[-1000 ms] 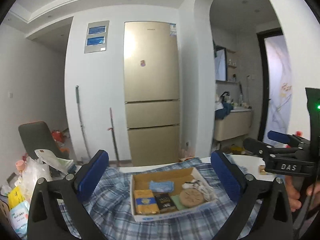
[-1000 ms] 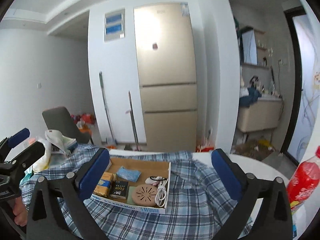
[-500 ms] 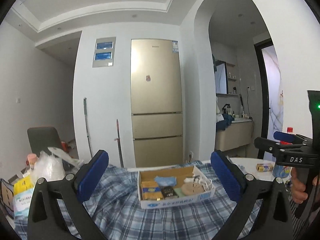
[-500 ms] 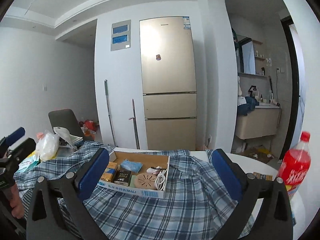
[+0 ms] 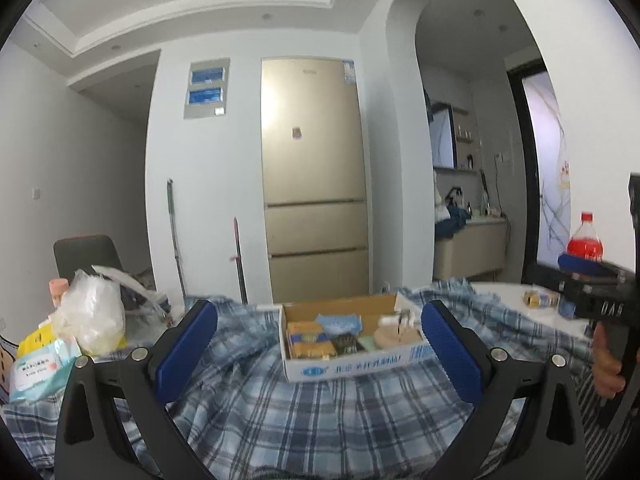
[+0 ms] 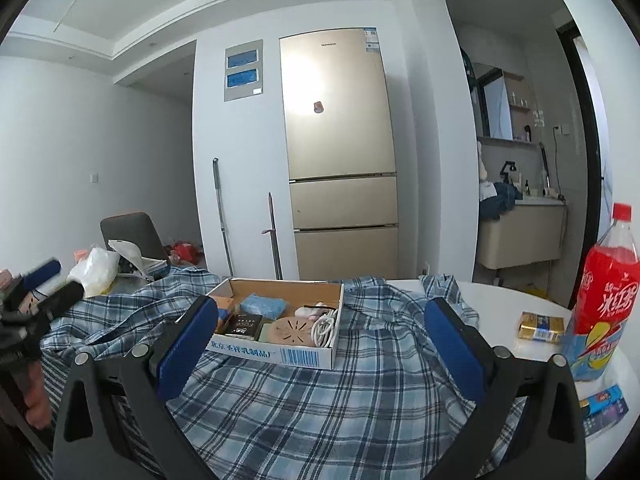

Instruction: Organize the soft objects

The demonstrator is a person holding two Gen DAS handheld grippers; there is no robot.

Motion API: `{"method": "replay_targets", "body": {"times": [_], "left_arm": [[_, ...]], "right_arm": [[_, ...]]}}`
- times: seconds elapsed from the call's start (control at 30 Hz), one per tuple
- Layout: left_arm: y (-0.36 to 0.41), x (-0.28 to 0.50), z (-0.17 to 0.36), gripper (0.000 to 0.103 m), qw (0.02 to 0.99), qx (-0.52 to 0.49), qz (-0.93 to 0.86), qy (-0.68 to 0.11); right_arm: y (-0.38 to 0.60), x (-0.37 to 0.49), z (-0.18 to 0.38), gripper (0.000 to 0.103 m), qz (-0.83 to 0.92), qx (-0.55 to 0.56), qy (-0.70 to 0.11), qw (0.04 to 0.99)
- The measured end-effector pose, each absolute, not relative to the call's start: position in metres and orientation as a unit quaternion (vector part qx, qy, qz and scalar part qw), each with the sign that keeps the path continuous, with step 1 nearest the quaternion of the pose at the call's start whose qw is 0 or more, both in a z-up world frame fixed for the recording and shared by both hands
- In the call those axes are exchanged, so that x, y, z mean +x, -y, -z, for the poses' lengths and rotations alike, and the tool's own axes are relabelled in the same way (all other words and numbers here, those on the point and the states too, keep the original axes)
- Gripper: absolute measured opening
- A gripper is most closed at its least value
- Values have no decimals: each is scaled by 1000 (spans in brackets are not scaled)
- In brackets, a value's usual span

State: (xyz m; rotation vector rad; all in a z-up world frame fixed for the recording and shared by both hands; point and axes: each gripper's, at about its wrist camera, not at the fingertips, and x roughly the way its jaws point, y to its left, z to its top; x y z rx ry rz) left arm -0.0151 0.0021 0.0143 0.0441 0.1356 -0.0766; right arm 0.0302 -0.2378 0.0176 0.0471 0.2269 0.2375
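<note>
Since the earlier frame both grippers had drawn back and lowered toward the table. The left gripper (image 5: 318,350) and right gripper (image 6: 320,344) hung with jaws spread wide, holding nothing. The plaid shirt (image 6: 304,400) lay rumpled across the white table (image 6: 500,300), the cardboard box (image 5: 348,364) resting upon it.

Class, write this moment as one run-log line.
left gripper: open, empty | right gripper: open, empty | plaid shirt: spread on table, ungrasped | cardboard box: resting on shirt
</note>
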Motion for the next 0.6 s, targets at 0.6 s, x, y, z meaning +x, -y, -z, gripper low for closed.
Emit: {"method": "replay_targets", "body": {"times": [0.6], "left_arm": [[-3,-7,-9,103,995,21,40,-85]], "right_arm": [[238,24,-18,103,-107,15,-107,988]]}}
